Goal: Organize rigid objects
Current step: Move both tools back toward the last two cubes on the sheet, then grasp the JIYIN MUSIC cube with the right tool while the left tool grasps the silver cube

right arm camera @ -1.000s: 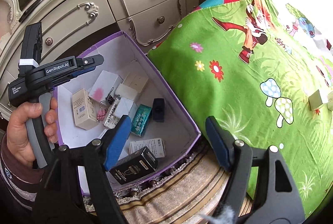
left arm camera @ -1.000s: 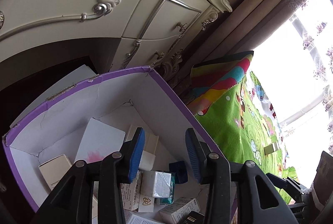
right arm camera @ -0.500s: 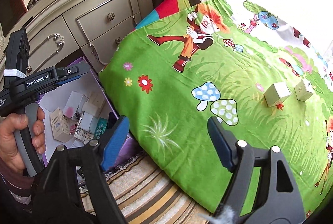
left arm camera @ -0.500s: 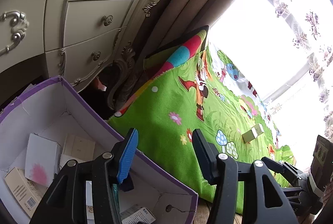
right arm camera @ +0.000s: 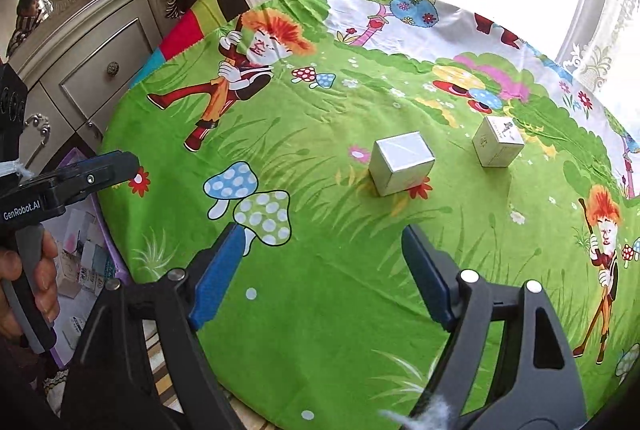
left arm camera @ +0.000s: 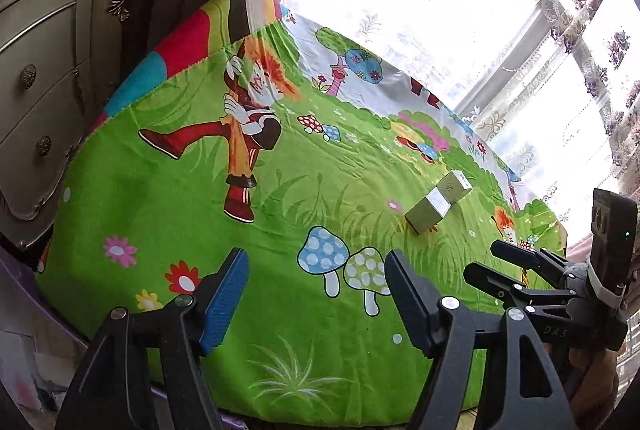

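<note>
Both grippers have swung from the purple box [right arm camera: 86, 230] to the green table [right arm camera: 320, 290]. Left gripper [left arm camera: 316, 294] – fingers apart, opening, nothing between. Right gripper [right arm camera: 320, 266] likewise, and nearer: silver box [right arm camera: 400, 162] lies just ahead of its fingers, white box [right arm camera: 498, 142] beyond, to the right.

The green cartoon-printed cloth sheet [right arm camera: 320, 310] looks soft and matt; the silver cube-shaped cardboard box [right arm camera: 400, 168] is glossy, the cream carved wooden dresser [right arm camera: 92, 78] smooth, with lace curtain [left arm camera: 560, 42] thin
</note>
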Available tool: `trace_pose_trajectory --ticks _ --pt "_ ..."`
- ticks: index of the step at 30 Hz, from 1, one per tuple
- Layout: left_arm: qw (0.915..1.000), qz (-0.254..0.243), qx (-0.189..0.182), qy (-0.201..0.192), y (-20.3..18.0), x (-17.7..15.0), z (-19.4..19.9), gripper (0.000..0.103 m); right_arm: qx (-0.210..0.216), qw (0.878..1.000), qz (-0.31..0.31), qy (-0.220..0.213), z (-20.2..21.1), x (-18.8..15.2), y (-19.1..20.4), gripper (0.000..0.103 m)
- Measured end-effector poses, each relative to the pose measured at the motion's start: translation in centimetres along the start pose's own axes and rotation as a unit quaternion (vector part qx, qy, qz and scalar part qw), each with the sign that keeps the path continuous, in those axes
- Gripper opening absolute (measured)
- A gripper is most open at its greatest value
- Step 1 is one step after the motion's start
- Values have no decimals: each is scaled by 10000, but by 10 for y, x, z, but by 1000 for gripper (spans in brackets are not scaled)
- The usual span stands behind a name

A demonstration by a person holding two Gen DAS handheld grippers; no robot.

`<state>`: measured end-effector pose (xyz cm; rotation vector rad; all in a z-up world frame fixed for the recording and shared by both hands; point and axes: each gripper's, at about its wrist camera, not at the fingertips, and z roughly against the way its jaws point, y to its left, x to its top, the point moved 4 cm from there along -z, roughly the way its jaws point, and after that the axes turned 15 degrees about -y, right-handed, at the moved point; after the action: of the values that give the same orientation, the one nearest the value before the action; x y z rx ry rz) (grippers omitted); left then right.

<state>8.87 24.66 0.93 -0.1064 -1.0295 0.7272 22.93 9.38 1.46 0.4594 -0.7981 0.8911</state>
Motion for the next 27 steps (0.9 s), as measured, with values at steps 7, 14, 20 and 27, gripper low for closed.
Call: trace_pose_trajectory --ticks 7,14,20,27 --pt "9973 -596 -335 261 -49 -5 -45 73 -492 9979 -405 -79 -13 10 -75 85" --pt "9852 -1471 -761 441 -105 -9 -91 74 -908 9937 -622 -216 -39 28 -135 85" --pt "9757 -1969 -833 483 -135 -11 -127 74 -969 9941 -440 -202 -75 46 -153 85" --pt "9706 -2206 -755 602 -145 -16 -160 74 -1056 9942 -181 109 -117 40 -159 76"
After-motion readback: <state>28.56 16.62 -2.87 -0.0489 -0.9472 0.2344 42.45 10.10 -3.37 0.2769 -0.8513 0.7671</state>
